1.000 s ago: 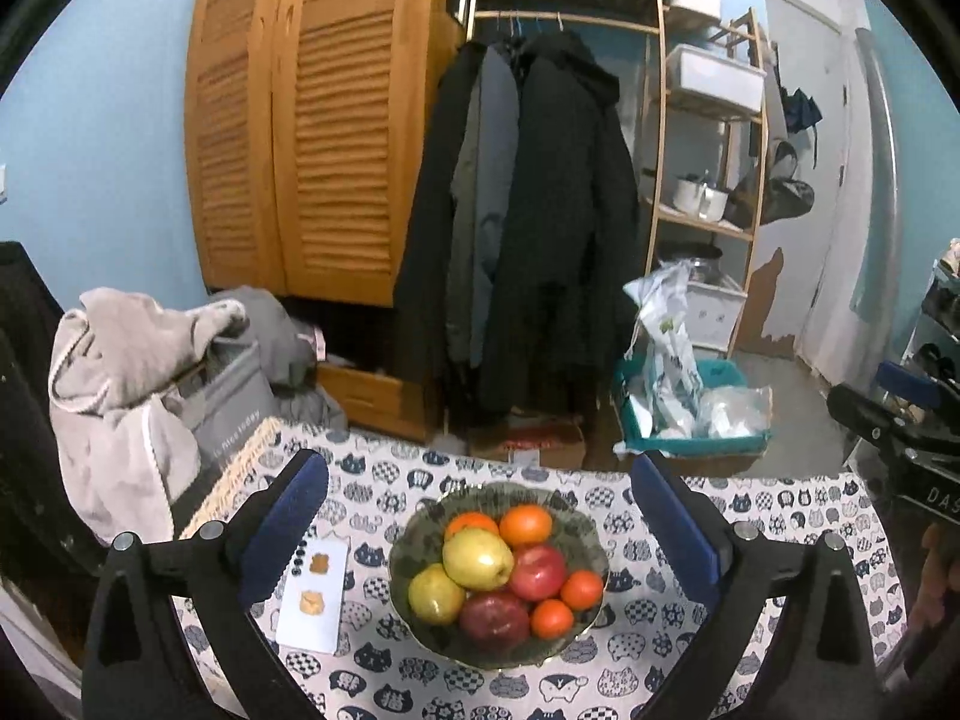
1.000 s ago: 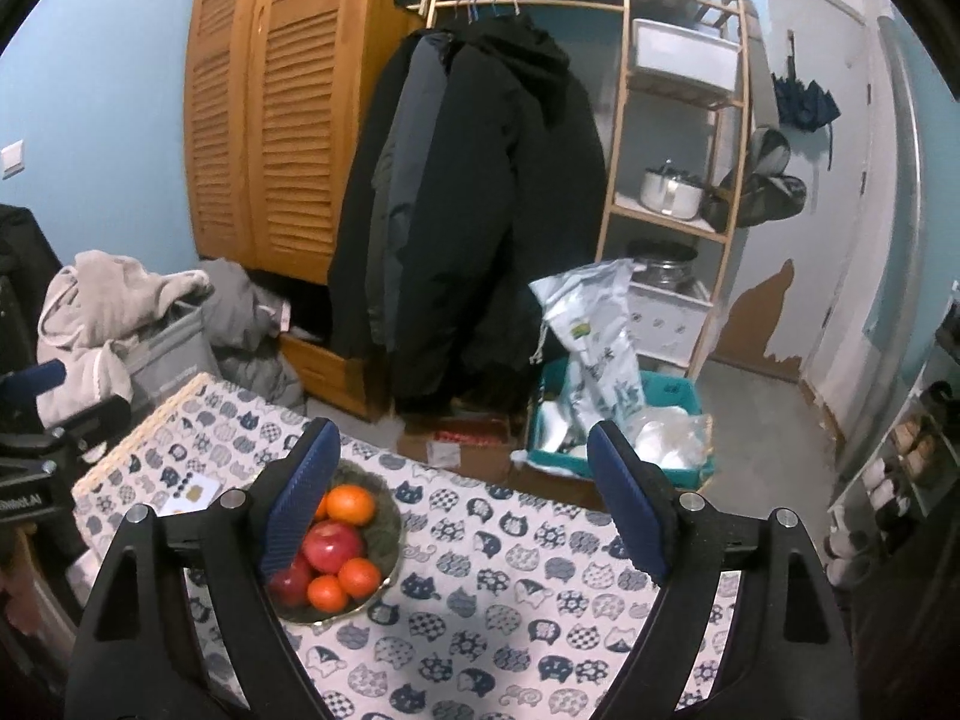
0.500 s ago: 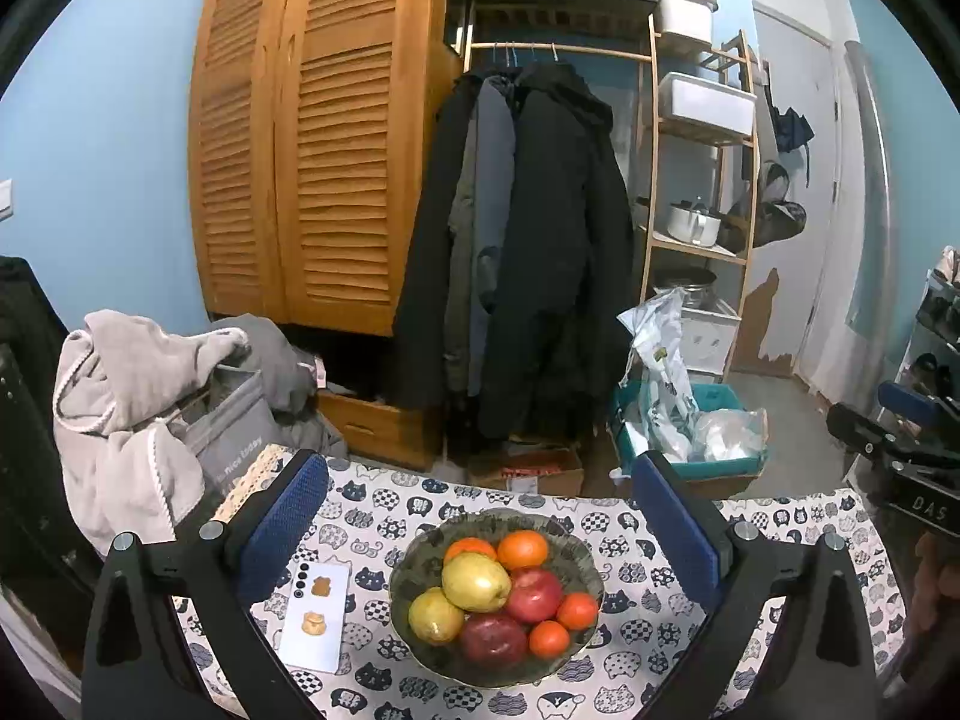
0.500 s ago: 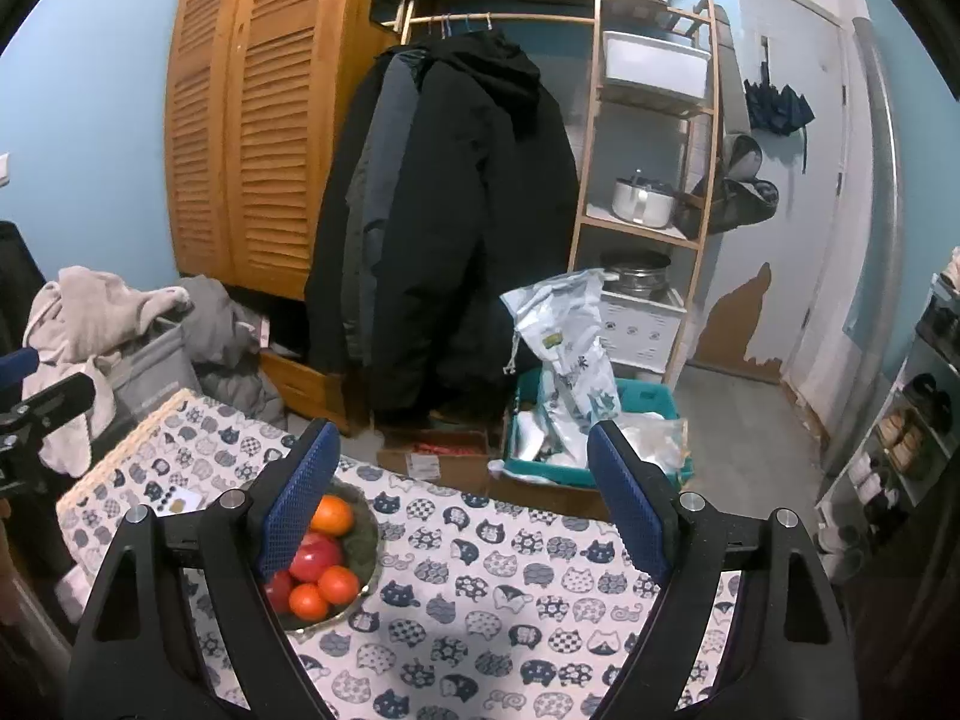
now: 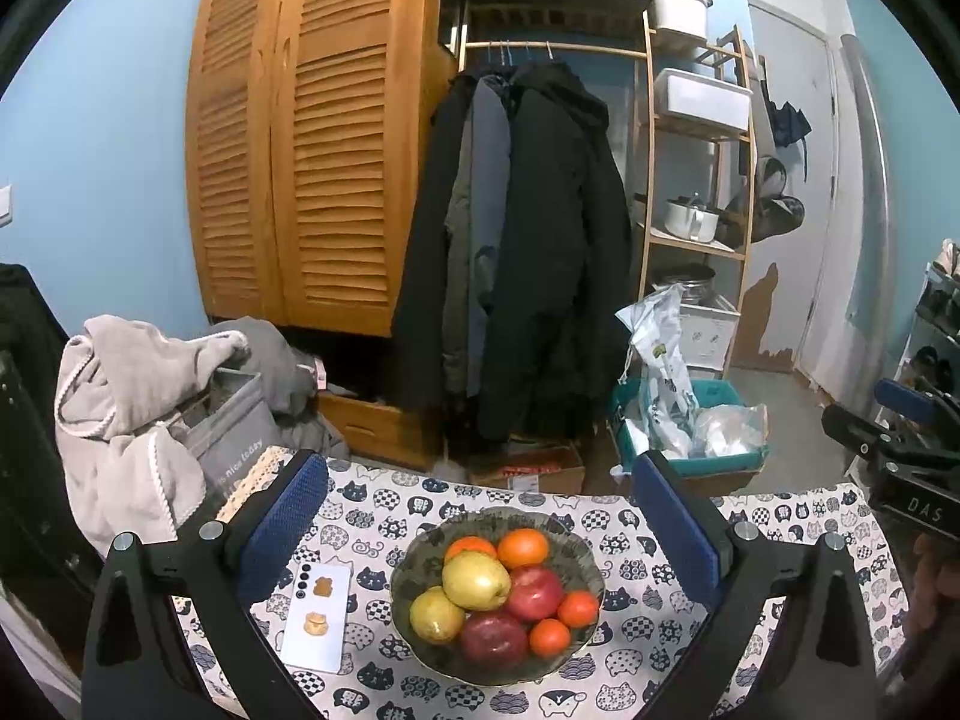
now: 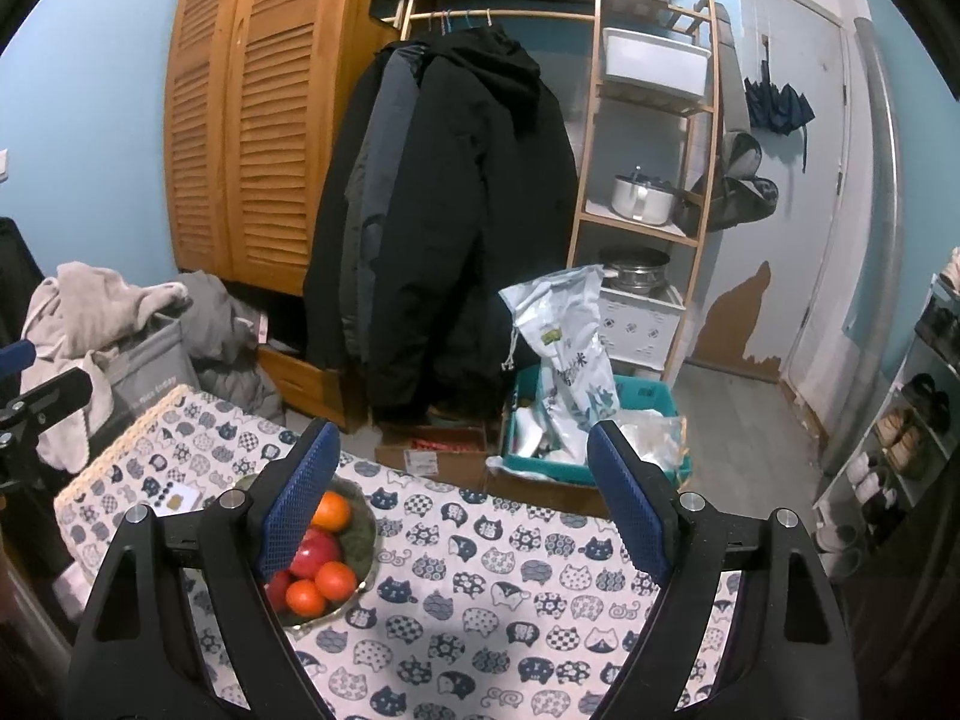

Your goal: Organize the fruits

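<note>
Bowl (image 5: pixel 576 546) of fruit, dark and shallow, standing on a table (image 5: pixel 780 540) covered with a cat-print cloth. In the bowl: a yellow apple (image 5: pixel 476 580) at centre top, a second yellow apple (image 5: pixel 436 615) just left of and below it, two red apples (image 5: pixel 534 592) (image 5: pixel 493 639) beside and in front, and small oranges (image 5: pixel 523 547) along the far and right rim. All fruit lies inside the bowl, pieces touching one another.

Left gripper (image 5: pixel 480 534): jaws wide apart with the bowl seen between the blue pads, nothing held and no pad touching fruit or rim. Right gripper (image 6: pixel 462 498): likewise well open and empty, over bare cloth to the right of the bowl; in its view its left finger covers part of the bowl.

Just left of the bowl, a white phone (image 5: pixel 317 618) lies flat on the cloth. Beyond the table's far edge from the bowl: dark coats (image 5: pixel 540 240) on a rail, a louvred wooden wardrobe (image 5: pixel 312 150) to their left, a wooden shelf (image 5: pixel 696 180) with a pot to their right, and a teal crate (image 6: pixel 636 414) holding bags on the floor. Far left of the bowl, a grey garment (image 5: pixel 120 396) draped over a bin.
</note>
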